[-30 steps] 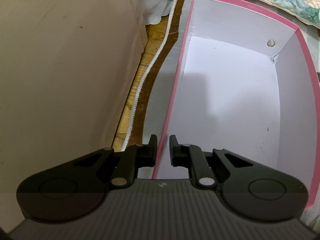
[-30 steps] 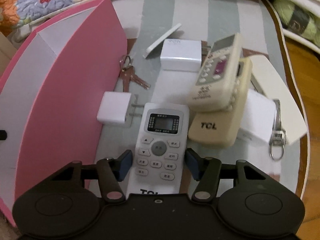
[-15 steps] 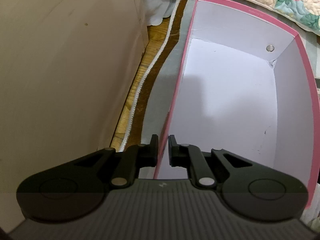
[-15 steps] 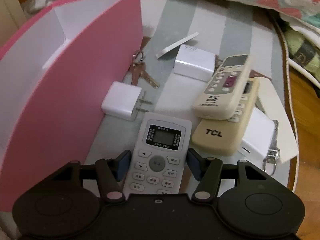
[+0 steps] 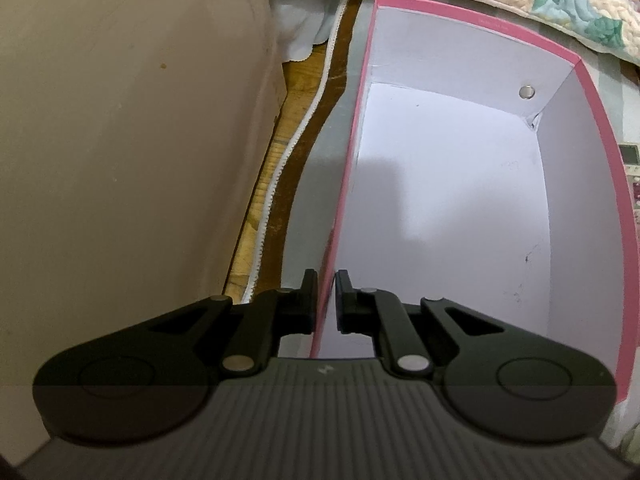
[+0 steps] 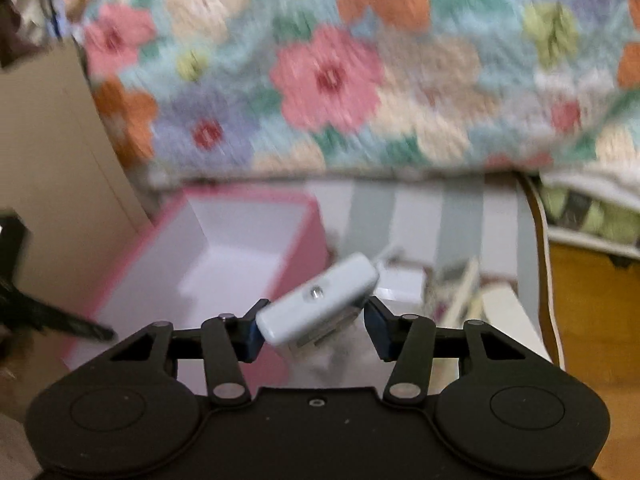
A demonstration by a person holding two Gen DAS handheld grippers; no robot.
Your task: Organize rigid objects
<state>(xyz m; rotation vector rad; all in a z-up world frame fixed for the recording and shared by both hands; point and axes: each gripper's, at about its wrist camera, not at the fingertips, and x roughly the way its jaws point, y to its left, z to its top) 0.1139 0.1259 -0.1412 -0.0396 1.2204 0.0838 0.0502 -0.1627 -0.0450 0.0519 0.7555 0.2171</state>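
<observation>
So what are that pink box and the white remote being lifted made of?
The pink box looks like cardboard: thin flat walls, matte white paper inside, creased corners, a small metal rivet. The white remote, held tilted in the right gripper, seems smooth moulded plastic with rounded edges and a slight sheen, though the picture is blurred.

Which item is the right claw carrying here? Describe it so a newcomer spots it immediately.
Start at the pink box with its white inside, below the floral quilt. Just right of it, raised above the blurred clutter, the right claw grips a white remote, tilted end-on. Unlike its neighbours, it is lifted.
</observation>
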